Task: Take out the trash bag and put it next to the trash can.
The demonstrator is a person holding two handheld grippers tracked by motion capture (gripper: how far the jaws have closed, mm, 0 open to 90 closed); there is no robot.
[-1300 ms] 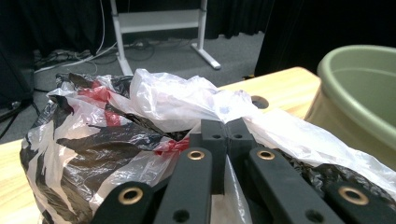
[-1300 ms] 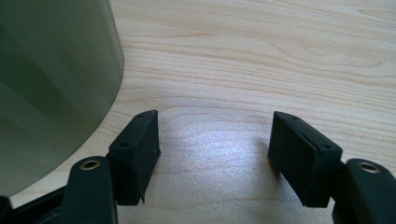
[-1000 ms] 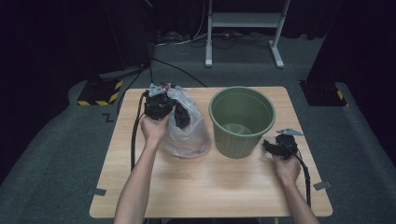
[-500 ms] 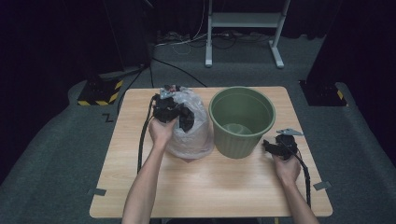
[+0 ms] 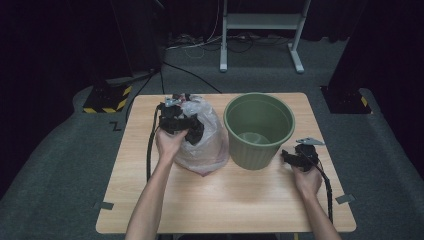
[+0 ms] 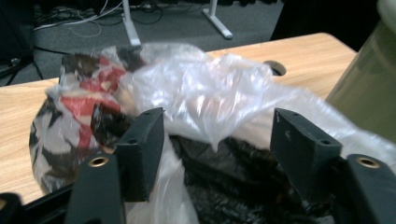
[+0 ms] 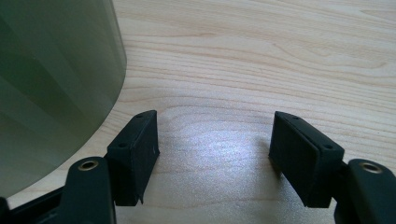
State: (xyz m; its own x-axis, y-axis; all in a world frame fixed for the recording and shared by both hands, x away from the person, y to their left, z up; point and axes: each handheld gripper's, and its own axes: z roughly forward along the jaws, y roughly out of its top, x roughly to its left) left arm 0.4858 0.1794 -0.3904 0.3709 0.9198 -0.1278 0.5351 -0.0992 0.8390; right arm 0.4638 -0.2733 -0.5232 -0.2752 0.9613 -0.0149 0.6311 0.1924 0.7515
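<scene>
1. We are holding the left gripper (image 6: 215, 154) over the plastic bag (image 5: 202, 137), fingers spread around its crumpled top, likely for a grasp.
2. The bag is sitting on the worktop (image 5: 240, 200), touching the green bucket (image 5: 258, 129).
3. We are resting the right gripper (image 7: 212, 154) beside the bucket, fingers spread and empty, probably on standby.

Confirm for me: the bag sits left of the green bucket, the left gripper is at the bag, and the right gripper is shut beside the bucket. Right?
Not quite. The right gripper is open, not shut: the right gripper view shows its jaws apart over bare table. The rest holds: in the high view the bag sits left of the bucket, with the left gripper at the bag.
</scene>
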